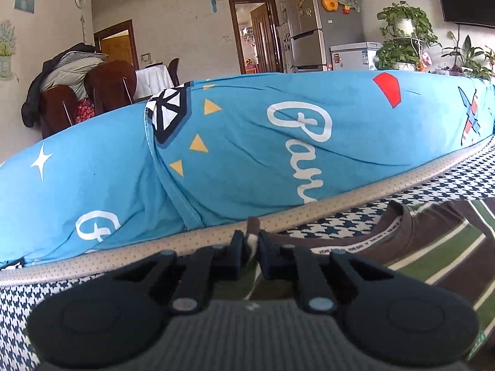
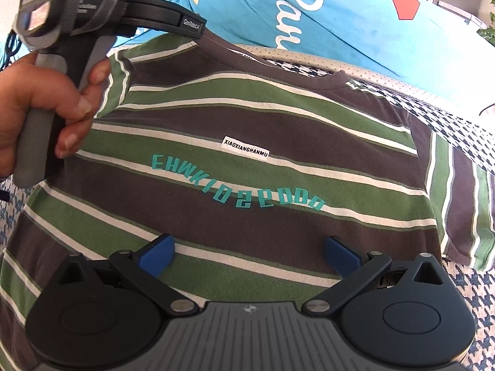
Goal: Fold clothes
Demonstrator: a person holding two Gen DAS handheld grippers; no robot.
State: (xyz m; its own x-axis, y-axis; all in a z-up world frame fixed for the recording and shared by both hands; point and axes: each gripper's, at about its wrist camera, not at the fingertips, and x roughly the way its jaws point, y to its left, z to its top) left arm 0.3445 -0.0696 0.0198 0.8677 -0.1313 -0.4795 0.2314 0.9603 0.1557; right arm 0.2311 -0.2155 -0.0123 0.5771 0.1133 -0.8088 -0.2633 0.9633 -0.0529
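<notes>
A T-shirt (image 2: 235, 117) with brown, green and white stripes and teal letters lies face up on a houndstooth cover (image 2: 473, 293). My left gripper (image 1: 249, 245) is shut on a fold of the shirt's shoulder edge, just left of the collar (image 1: 399, 228). In the right wrist view a hand (image 2: 46, 105) holds that left gripper (image 2: 200, 31), whose tip lifts the shirt's top left corner. My right gripper (image 2: 250, 255) hovers open over the lower part of the shirt. Its blue pads (image 2: 157, 255) stand wide apart with only flat cloth below them.
A long blue printed cushion (image 1: 247, 142) runs along the far side behind a grey dotted piping edge (image 1: 340, 198). Beyond it are chairs with coats (image 1: 77, 92), a fridge (image 1: 312, 27) and potted plants (image 1: 402, 37). The right sleeve (image 2: 464, 191) lies spread out.
</notes>
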